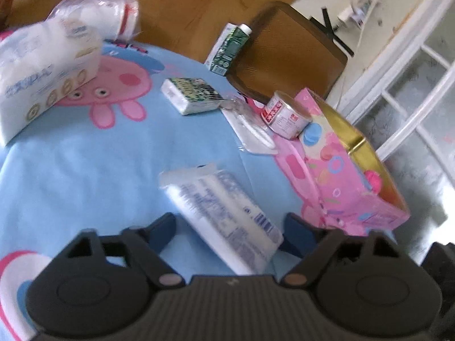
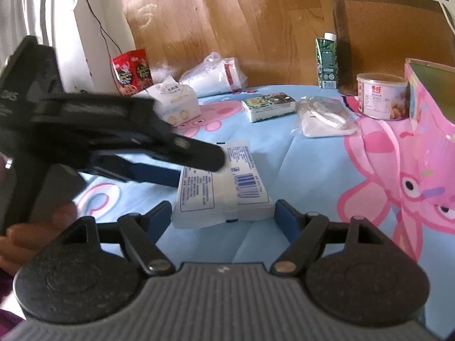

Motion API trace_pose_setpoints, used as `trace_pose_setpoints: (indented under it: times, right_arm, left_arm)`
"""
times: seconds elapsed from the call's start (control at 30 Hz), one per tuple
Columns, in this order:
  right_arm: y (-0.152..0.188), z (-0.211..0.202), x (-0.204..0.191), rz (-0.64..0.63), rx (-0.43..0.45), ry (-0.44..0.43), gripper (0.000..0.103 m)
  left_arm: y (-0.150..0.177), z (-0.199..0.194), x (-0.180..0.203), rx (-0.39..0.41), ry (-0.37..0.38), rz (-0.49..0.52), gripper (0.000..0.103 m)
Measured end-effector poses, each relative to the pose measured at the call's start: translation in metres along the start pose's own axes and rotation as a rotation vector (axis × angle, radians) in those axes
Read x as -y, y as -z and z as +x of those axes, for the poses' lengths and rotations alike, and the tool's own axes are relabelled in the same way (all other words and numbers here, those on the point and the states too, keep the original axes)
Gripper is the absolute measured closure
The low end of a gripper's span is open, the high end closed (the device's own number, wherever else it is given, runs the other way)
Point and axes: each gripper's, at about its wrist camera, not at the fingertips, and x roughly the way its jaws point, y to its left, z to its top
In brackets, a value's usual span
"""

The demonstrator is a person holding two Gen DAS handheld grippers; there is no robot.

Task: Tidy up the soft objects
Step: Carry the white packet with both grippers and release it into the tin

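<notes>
A white tissue pack with blue print [image 1: 224, 213] [image 2: 221, 184] lies on the blue cartoon cloth [image 1: 99, 170]. My left gripper [image 1: 230, 227] is open with the pack between its spread fingers. My right gripper [image 2: 223, 216] is open too, its fingers at either side of the pack's near end. The left gripper's body [image 2: 113, 142] crosses the right wrist view from the left, over the pack's far end. A green-patterned tissue pack [image 1: 192, 95] [image 2: 270, 105], a large tissue pack [image 1: 42, 74] [image 2: 176, 102] and a bagged white cloth [image 1: 250, 125] [image 2: 324, 116] lie farther off.
A pink gift bag with gold lining [image 1: 347, 164] [image 2: 426, 147] stands at the right. A tin can [image 1: 287, 113] [image 2: 381, 96], a green carton [image 1: 230, 48] [image 2: 327, 59], a plastic bag of cups [image 1: 108, 11] [image 2: 216, 74], a red snack box [image 2: 132, 69] and a brown chair [image 1: 287, 54] stand beyond.
</notes>
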Motion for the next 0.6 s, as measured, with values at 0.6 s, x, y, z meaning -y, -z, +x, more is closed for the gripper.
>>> trace_pose_setpoints:
  times: [0.6]
  right_arm:
    - [-0.024, -0.084, 0.063, 0.004, 0.339, 0.371, 0.022]
  left_arm:
    - [-0.064, 0.064, 0.161, 0.001, 0.184, 0.339, 0.048]
